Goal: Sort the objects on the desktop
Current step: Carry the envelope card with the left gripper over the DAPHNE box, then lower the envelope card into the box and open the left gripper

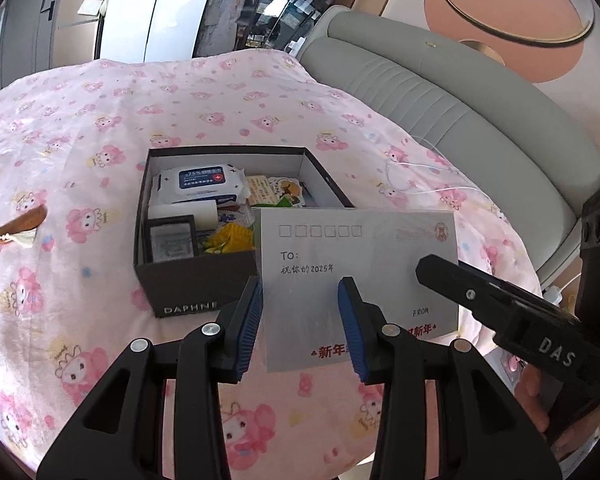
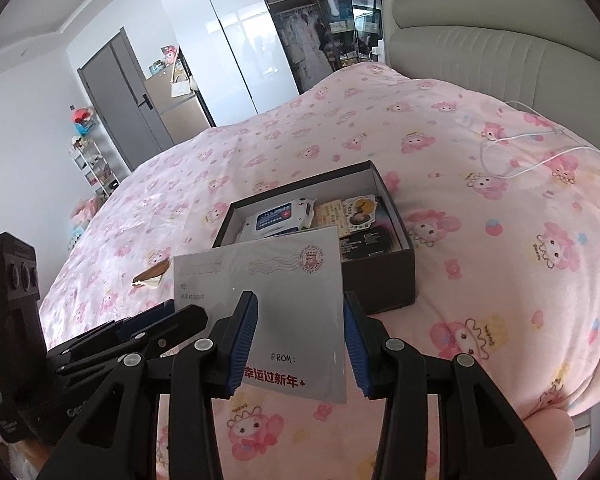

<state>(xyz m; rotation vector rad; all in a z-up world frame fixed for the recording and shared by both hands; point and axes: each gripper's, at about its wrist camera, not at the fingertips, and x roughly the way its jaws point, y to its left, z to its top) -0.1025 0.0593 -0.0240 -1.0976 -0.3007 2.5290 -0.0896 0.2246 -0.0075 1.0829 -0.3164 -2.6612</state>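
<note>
A grey envelope [image 1: 360, 256] [image 2: 292, 276] printed with "TO:" and "FROM:" leans with its top edge against the front of a dark open box [image 1: 196, 280] [image 2: 380, 284]. Its lower edge rests on the pink bedspread [image 1: 100, 120]. My left gripper [image 1: 300, 320] is open, its blue pads apart in front of the envelope's left half. My right gripper [image 2: 300, 340] is open too, over the envelope's right half; neither holds it. Each gripper shows in the other's view: the right gripper [image 1: 440, 276], the left gripper [image 2: 180, 316]. The box holds a wet-wipes pack [image 1: 202, 184] [image 2: 276, 218], stickers and other small items.
A small brown and cream item [image 1: 22, 224] [image 2: 152, 274] lies on the bedspread left of the box. A white cable [image 1: 420, 184] [image 2: 532, 152] trails over the bedspread near the grey padded headboard [image 1: 460, 100]. Wardrobes and a door stand beyond the bed.
</note>
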